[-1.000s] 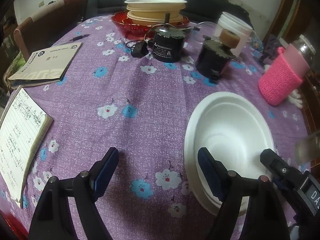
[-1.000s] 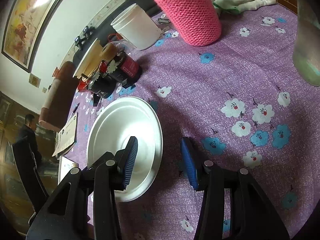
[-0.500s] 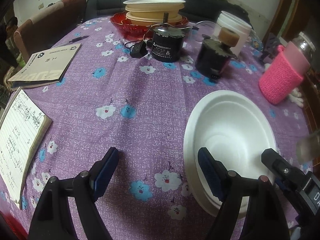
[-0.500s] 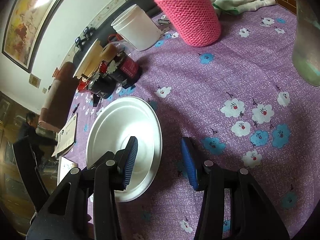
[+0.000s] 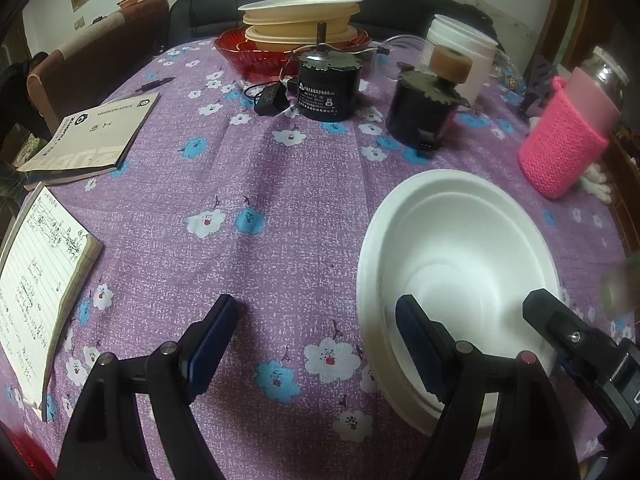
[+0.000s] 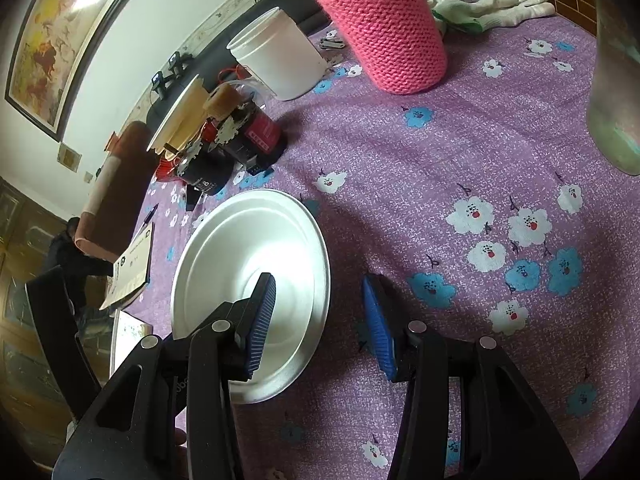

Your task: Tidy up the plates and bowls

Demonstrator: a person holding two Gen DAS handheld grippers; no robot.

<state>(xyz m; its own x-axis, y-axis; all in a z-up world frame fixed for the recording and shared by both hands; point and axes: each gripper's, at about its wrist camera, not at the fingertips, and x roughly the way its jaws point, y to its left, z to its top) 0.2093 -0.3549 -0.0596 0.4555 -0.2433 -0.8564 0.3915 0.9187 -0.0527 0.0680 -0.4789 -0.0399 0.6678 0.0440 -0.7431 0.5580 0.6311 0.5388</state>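
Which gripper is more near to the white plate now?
Right. The right gripper has its jaws astride the rim of the white plate. The left gripper sits mostly beside it, over bare cloth.

Saw tablecloth [image 5: 280, 184]: purple woven cloth, matt, grainy, flower print. White bowl [image 5: 460, 264] by near right edge looked like moulded foam or paper pulp, smooth, faint sheen. Sleeve [image 5: 560, 156] at right edge: pink knitted yarn, coarse ribs. Red dish [image 5: 256, 54] at far edge: glossy, ribbed, translucent plastic or glass, couldn't tell which. Notebooks [image 5: 92, 140] at left edge: matt paper. Tub [image 6: 280, 56]: smooth white plastic. My gripper pads [image 6: 262, 320] were ridged blue rubber on matt black plastic.
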